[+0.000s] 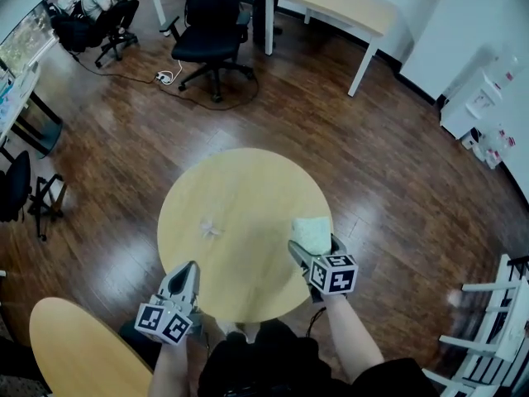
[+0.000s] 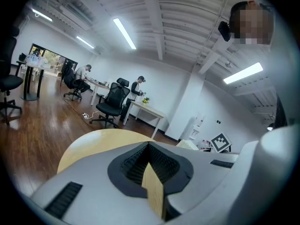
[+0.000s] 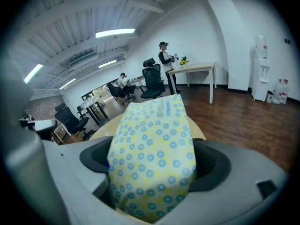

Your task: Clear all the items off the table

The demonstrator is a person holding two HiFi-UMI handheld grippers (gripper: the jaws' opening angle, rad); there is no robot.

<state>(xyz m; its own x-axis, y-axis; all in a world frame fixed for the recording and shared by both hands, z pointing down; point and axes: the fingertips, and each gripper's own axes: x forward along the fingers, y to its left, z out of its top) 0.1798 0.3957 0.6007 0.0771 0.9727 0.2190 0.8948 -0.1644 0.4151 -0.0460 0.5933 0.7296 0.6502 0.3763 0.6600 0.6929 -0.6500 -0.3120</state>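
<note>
Grips the dotted tissue pack (image 1: 312, 231) with the right hand-held gripper (image 1: 314, 246) at the near right edge of the table (image 1: 248, 180). Holds the left hand-held gripper (image 1: 188, 273) pinched shut, empty, at the table's near left edge. Leaves a crumpled white scrap (image 1: 211, 227) mid-table. Roughly halfway, seemingly.

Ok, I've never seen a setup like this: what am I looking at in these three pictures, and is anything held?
No robot here: a person carries a hand-held gripper in each hand. The head view looks down from the person's head onto a round wooden table. The other two cameras ride on the grippers and look along their jaws. The right hand-held gripper is closed on a yellow, blue-dotted tissue pack near the table's edge. The left hand-held gripper is shut and empty. A small crumpled white scrap lies on the table.
</note>
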